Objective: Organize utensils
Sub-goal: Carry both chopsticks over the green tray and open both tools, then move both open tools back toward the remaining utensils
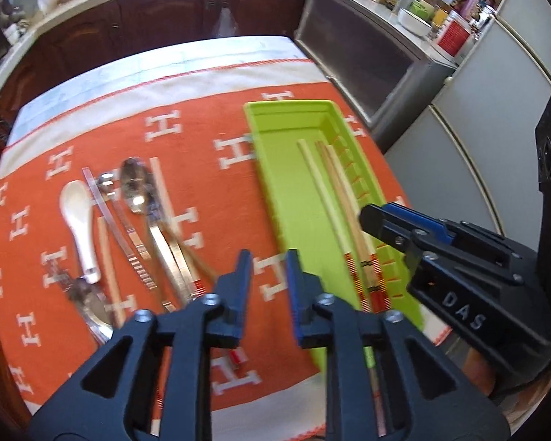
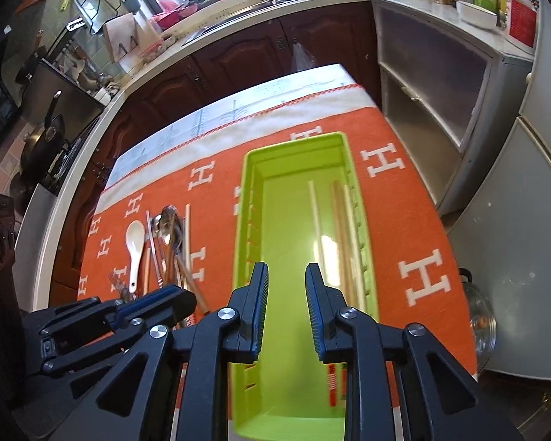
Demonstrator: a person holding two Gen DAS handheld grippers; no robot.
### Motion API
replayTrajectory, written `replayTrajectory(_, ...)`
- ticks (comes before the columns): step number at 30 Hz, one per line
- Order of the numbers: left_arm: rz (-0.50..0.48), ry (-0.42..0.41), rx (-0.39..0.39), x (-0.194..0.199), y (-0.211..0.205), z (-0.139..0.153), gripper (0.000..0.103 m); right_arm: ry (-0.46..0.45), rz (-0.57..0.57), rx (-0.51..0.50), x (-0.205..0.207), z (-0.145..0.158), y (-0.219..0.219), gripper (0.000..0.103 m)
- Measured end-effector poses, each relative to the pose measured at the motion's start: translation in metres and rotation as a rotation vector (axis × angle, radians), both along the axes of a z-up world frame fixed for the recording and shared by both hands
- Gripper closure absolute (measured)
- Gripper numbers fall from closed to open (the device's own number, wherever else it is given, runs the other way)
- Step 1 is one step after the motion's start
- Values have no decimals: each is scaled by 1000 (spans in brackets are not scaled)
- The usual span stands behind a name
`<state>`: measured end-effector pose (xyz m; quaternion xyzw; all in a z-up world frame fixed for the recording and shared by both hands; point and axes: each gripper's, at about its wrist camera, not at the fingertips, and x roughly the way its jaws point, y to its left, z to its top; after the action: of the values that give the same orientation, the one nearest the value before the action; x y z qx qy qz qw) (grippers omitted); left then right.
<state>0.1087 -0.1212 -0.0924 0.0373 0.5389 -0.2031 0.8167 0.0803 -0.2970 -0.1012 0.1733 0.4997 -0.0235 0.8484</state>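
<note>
Both tongs, left [image 1: 270, 257] and right [image 2: 286, 270], stood spread, empty. Chopsticks [image 1: 334, 198] lay in the green tray [image 1: 275, 117]; spoons [image 1: 79, 228] remained on the worktop — light, stiff, slippery, best pinched mid-handle.

From my left wrist view, white letters "DAS" stand on the right gripper [image 1: 371, 217] body. White "H" letters repeat across the orange cloth [image 2: 415, 198]. I read nothing else.

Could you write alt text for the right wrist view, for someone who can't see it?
An open, empty right gripper hovers over a green tray holding chopsticks; spoons lie left on the orange cloth.
</note>
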Motion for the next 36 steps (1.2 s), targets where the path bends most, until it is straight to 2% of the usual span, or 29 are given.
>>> replayTrajectory(6, 77, -60, 63, -13, 57, 4, 75, 9, 77, 4, -8, -1, 34, 82)
replayTrajectory(12, 210, -68, 82, -20, 137, 2, 75, 20, 167, -4, -15, 0, 79, 80)
replayTrajectory(18, 316, -91, 114, -32, 206, -1, 75, 17, 255, 9, -12, 5, 126, 69)
replayTrajectory(23, 363, -58, 62, -36, 251, -14, 74, 16, 327, 11, 0, 2, 163, 68)
replayTrajectory(26, 367, -30, 8, -34, 264, -23, 65, 21, 372, 12, 10, -7, 188, 68)
replayTrajectory(30, 342, -10, -36, -28, 271, -36, 60, 30, 434, 12, 26, -24, 217, 68)
replayTrajectory(36, 307, 8, -73, -12, 274, -54, 60, 46, 503, -25, 48, -53, 253, 68)
